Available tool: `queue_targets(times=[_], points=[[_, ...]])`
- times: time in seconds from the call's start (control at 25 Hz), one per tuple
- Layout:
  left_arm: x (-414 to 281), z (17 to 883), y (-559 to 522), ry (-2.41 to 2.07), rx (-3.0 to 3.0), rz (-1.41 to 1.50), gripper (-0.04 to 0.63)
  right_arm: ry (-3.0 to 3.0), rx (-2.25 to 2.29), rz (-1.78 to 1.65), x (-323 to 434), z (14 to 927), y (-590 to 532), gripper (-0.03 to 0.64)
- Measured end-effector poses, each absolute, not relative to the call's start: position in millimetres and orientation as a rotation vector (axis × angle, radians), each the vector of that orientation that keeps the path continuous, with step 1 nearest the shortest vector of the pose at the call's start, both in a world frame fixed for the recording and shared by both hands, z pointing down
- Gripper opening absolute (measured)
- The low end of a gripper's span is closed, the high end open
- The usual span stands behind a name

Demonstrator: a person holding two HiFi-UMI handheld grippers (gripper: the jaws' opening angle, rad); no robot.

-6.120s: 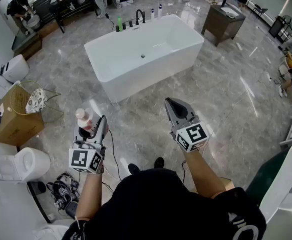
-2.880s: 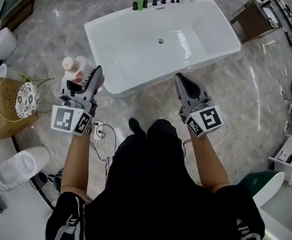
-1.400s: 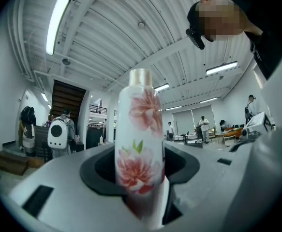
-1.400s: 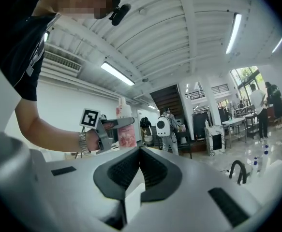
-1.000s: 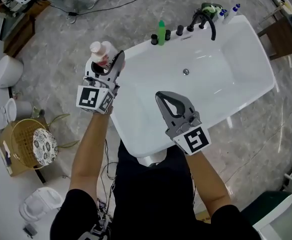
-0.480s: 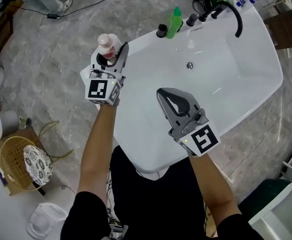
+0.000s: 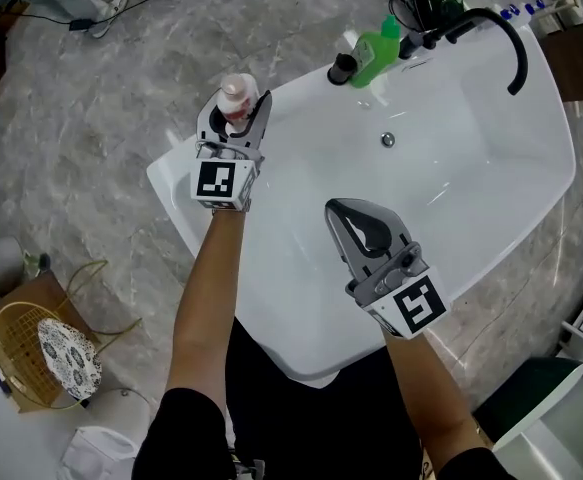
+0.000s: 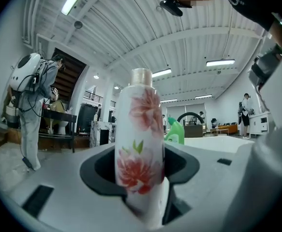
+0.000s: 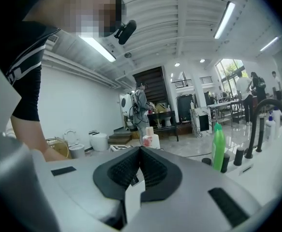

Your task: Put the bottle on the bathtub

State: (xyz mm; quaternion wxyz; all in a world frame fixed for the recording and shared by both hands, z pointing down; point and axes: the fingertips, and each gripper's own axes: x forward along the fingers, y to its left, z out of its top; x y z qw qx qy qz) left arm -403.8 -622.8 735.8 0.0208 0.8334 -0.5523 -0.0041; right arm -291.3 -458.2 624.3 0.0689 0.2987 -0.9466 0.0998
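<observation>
A white bottle with red flower print (image 7: 237, 98) (image 8: 140, 144) stands upright between the jaws of my left gripper (image 7: 233, 128) (image 8: 141, 197), which is shut on it. It hangs over the near-left corner of the white bathtub (image 7: 301, 318), by the rim. My right gripper (image 7: 363, 230) (image 9: 139, 170) is shut with nothing in it and hovers over the tub's basin. In the right gripper view the bottle (image 9: 149, 138) shows small, straight ahead.
A green bottle (image 7: 376, 53) (image 9: 218, 148), black knobs (image 7: 342, 69) and a curved black tap (image 7: 491, 28) sit on the tub's far rim. The drain (image 7: 388, 140) is in the basin. A wicker basket (image 7: 41, 348) stands on the marble floor at left. People stand in the background.
The view has closed in on the tub. My left gripper with the bottle has moved right, over the tub's left corner. The right gripper stays shut over the basin.
</observation>
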Motion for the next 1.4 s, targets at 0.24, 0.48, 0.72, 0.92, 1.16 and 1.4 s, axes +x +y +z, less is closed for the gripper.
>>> queue_targets(times=[0.24, 0.48, 0.72, 0.92, 1.16, 1.4], points=[[-407.7, 762.8, -635.0, -1.722, 2.585, -0.012, 0.224, -2.753, 0.877, 0.369, -280.9, 659.2, -461.2, 0.009], [-406.3, 781.2, -637.6, -1.767, 2.552, -0.023, 0.224, -2.745, 0.881, 0.36, -273.5, 667.1, -467.5, 0.009], [-403.3, 785.1, -642.6, -1.786, 2.561, -0.05, 0.224, -2.729, 0.859, 0.341, -264.3, 674.6, -466.6, 0.009], [-402.5, 785.5, -643.7, -1.801, 2.566, -0.07, 0.225, -2.726, 0.883, 0.346, -258.0, 676.7, -471.1, 0.009], [-402.5, 784.8, -642.4, -1.81, 2.572, -0.078, 0.225, -2.733, 0.888, 0.331, -259.2, 668.0, -471.6, 0.009], [-403.6, 780.3, -643.1, -1.78, 2.57, -0.033, 0.333, -2.741, 0.881, 0.324, -253.9, 656.9, -469.4, 0.009]])
